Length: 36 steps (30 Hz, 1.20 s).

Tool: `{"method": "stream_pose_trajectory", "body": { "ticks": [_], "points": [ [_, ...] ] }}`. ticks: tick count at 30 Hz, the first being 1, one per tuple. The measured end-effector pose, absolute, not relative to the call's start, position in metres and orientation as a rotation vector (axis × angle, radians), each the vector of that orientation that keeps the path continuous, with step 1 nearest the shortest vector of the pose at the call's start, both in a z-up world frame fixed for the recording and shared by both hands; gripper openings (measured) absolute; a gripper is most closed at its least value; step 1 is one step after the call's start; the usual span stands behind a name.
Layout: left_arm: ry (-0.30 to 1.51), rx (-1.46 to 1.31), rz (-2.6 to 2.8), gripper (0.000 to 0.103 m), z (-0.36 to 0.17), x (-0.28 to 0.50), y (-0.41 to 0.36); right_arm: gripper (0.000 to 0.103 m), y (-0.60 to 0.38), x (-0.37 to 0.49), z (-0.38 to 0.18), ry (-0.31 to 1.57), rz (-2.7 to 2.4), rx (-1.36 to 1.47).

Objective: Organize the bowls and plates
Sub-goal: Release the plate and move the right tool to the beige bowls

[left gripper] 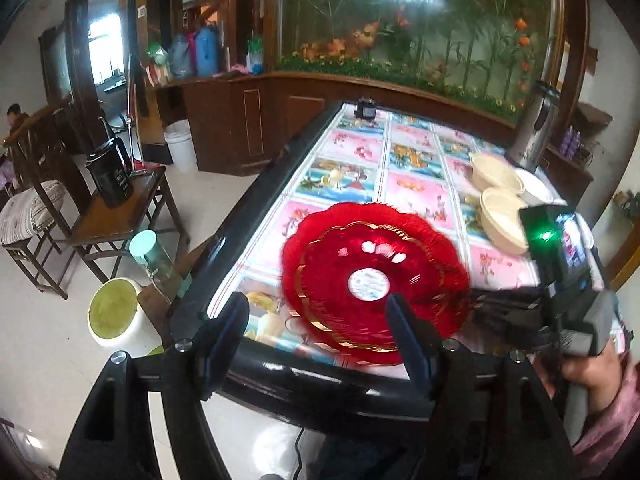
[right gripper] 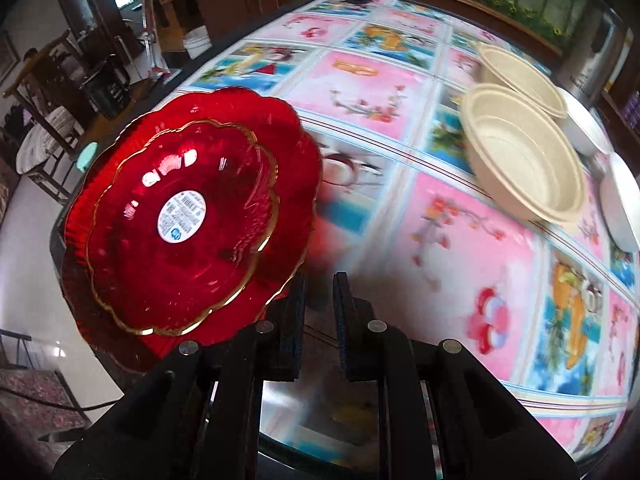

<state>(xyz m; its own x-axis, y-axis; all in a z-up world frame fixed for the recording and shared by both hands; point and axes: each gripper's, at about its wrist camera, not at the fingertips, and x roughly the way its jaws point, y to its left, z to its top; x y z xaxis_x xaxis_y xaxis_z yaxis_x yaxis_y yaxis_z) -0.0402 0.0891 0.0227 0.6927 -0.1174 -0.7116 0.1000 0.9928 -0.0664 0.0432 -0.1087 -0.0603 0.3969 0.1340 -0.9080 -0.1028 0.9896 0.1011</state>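
A stack of red glass plates point(left gripper: 372, 276) point(right gripper: 188, 216) with gold rims and a white sticker lies near the table's front left corner. My left gripper point(left gripper: 318, 316) hovers open over the stack's near edge, touching nothing. My right gripper point(right gripper: 320, 300) is shut with only a thin gap and nothing in it. It sits just right of the stack's rim, and the left wrist view shows this right gripper point(left gripper: 478, 302) beside the rim too. Two beige bowls point(left gripper: 500, 200) point(right gripper: 524, 160) stand at the right, next to white dishes point(right gripper: 622, 208).
The table point(left gripper: 320, 384) has a black rim and a picture-tile top. A steel thermos point(left gripper: 536, 128) stands at the far right, and a small black object point(left gripper: 366, 108) sits at the far end. Left of the table are a teal-lidded bottle point(left gripper: 152, 256), a green stool point(left gripper: 112, 308) and a side table with a black kettle point(left gripper: 112, 176).
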Motion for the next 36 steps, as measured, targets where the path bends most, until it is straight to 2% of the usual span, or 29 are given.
{"method": "stream_pose_trajectory", "body": {
  "ticks": [6, 11, 19, 28, 36],
  "points": [
    [0.796, -0.053, -0.139, 0.074, 0.024, -0.036, 0.079, 0.014, -0.121, 0.045, -0.056, 1.129, 0.182, 0.082],
    [0.807, -0.013, -0.222, 0.074, 0.023, -0.039, 0.044, 0.014, -0.195, 0.036, -0.046, 1.079, 0.135, 0.212],
    [0.816, 0.054, -0.399, 0.075, 0.037, -0.010, -0.053, 0.014, -0.314, 0.011, -0.016, 1.008, 0.002, 0.344],
    [1.001, -0.058, -0.334, 0.076, 0.021, 0.092, -0.125, 0.014, -0.389, 0.058, -0.006, 0.971, 0.073, 0.545],
    [1.203, -0.182, -0.299, 0.076, -0.015, 0.147, -0.150, 0.014, -0.400, 0.110, -0.036, 1.057, 0.166, 0.619]
  ]
}}
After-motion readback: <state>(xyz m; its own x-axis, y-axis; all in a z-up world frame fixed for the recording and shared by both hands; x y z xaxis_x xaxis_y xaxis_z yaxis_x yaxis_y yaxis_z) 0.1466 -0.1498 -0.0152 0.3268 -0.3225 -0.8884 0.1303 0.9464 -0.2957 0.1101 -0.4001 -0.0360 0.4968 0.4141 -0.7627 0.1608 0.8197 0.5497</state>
